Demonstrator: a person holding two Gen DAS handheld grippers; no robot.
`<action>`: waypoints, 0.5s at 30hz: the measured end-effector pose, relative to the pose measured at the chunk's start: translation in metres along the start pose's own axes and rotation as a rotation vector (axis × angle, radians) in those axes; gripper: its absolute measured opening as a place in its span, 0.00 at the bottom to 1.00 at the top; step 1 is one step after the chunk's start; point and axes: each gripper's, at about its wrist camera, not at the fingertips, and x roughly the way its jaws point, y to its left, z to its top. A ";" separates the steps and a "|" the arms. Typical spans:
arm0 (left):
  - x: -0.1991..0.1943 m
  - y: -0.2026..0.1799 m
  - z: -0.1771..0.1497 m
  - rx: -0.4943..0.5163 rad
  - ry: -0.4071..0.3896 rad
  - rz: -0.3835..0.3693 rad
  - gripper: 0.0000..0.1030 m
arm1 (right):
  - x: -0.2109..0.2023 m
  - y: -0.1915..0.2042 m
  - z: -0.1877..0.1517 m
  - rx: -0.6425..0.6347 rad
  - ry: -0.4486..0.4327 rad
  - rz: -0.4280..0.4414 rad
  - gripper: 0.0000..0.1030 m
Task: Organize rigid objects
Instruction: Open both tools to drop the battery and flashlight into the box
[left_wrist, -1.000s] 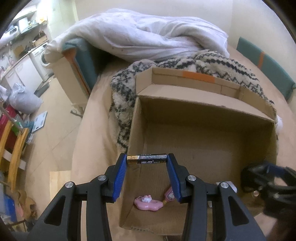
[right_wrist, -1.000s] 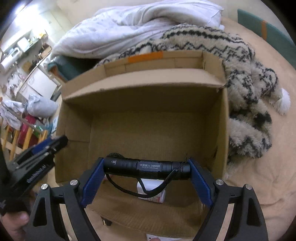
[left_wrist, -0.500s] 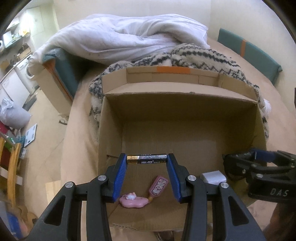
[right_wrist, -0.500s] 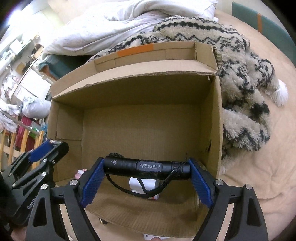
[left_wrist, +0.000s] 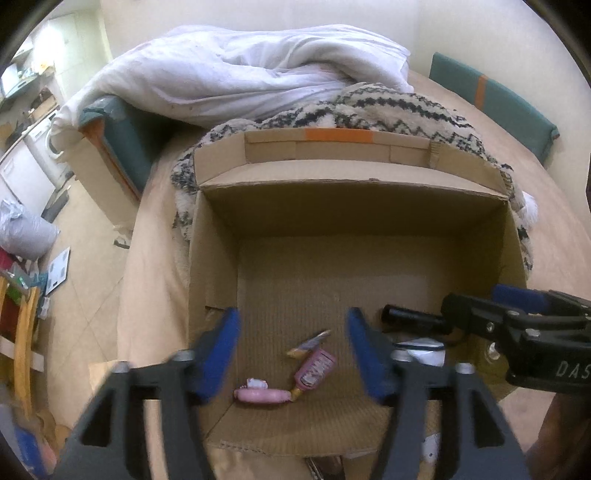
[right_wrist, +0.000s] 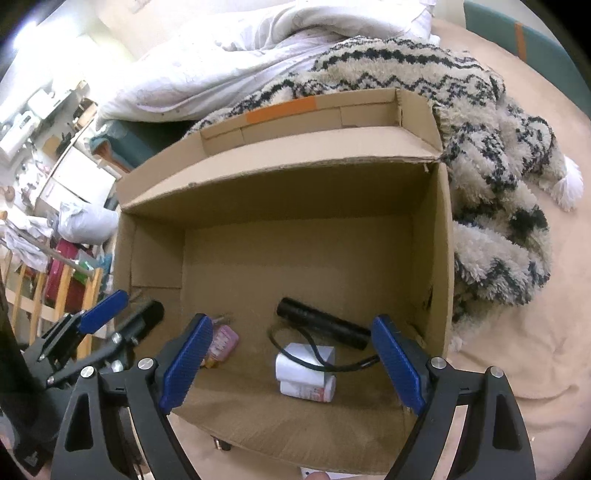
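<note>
Drop step in hand: both tongs are poised over the cardboard box (right_wrist: 439, 258) on the bed. Left tongs (left_wrist: 291, 350) opening, nothing gripped; battery (left_wrist: 308, 343) lies on box floor. Right tongs (right_wrist: 291, 363) opening wide, empty; flashlight (right_wrist: 323, 328) at 12 o'clock. Next, tongs must be lifted clear & another item sought.

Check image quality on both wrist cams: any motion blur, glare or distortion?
Left wrist: left gripper fingers are smeared as its jaws open, and the battery is streaked; cardboard box fairly sharp. Right wrist: crisp throughout, flashlight and right gripper in focus, bright blowout top left. Both show strong fisheye bending and dark corner vignetting.
</note>
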 end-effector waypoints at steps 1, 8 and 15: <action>-0.003 0.000 0.000 -0.003 -0.012 -0.002 0.68 | -0.003 0.000 0.000 0.000 -0.013 0.005 1.00; -0.011 0.003 0.004 -0.019 -0.036 -0.002 0.68 | -0.021 0.002 0.004 -0.001 -0.106 0.004 1.00; -0.019 0.010 0.006 -0.055 -0.048 -0.003 0.68 | -0.030 -0.004 0.007 0.002 -0.130 -0.042 1.00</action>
